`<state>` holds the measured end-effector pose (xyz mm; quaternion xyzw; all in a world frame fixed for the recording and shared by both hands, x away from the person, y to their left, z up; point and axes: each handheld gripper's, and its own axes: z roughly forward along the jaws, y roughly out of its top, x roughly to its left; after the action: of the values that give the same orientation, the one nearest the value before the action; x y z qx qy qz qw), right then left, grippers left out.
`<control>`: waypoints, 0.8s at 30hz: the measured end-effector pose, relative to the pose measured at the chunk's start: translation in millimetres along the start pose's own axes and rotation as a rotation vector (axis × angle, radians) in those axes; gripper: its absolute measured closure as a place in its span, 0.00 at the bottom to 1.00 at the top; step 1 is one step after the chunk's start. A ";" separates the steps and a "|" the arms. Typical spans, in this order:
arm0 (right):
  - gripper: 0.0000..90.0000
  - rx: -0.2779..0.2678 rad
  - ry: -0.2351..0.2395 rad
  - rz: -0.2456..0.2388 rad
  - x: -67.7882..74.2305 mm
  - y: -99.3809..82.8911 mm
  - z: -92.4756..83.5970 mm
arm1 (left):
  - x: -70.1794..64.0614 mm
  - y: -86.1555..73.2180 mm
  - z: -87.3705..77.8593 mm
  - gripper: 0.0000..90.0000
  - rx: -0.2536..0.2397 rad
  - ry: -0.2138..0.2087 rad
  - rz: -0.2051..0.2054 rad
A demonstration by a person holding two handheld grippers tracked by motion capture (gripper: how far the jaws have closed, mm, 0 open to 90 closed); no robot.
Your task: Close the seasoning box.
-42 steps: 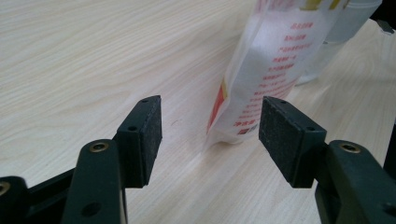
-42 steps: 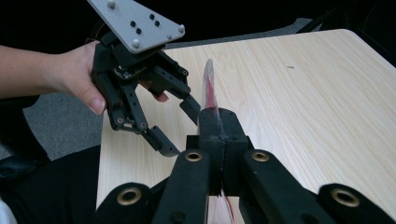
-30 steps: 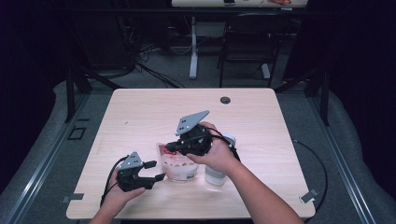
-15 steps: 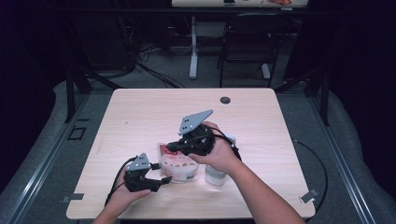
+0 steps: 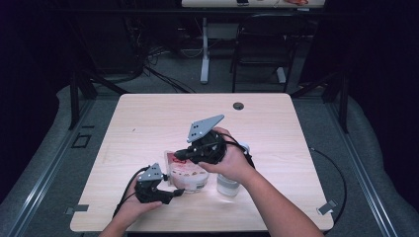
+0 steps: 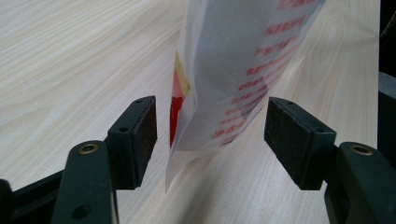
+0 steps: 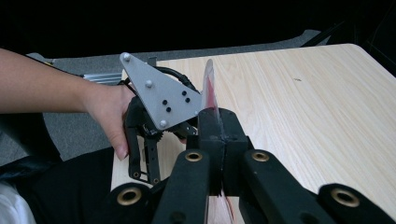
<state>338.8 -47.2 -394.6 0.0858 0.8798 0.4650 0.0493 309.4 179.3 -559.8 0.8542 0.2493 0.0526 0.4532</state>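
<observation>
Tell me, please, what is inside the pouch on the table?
The pouch shows red print on a pale front. It is not see-through, so its contents stay hidden. The right gripper pinches its top edge.

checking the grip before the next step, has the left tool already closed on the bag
No, in the left gripper view the left tool stands open, its pads apart from the white bag with red print hanging between them.

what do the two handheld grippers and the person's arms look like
Both the left gripper and the right gripper are black, each topped by a grey three-cornered plate with small dark screw dots. The jaws are black bars with brass-coloured pivot rivets and flat rectangular pads. Black cables trail from each. The forearms are bare, without sleeves.
</observation>
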 end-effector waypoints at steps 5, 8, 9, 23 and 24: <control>1.00 -0.009 0.006 -0.003 0.5 2.3 -1.8 | -0.1 0.5 2.7 0.39 -0.001 -0.019 0.005; 1.00 -0.018 0.010 0.000 -0.1 2.8 -3.2 | -1.7 0.1 5.1 0.39 0.012 -0.025 0.015; 1.00 -0.022 0.011 0.001 0.0 3.0 -3.6 | -2.0 0.2 5.5 0.39 0.012 -0.025 0.018; 1.00 -0.032 0.009 -0.008 2.5 4.4 -5.7 | -3.8 1.0 3.8 0.47 0.005 -0.051 0.022; 1.00 -0.033 0.009 -0.007 2.5 4.4 -5.5 | -3.6 1.0 3.7 0.48 0.006 -0.056 0.020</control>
<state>335.9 -48.7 -387.9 0.0796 0.8726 0.4795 0.0485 307.8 174.4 -560.6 0.8592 0.2283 0.0323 0.4568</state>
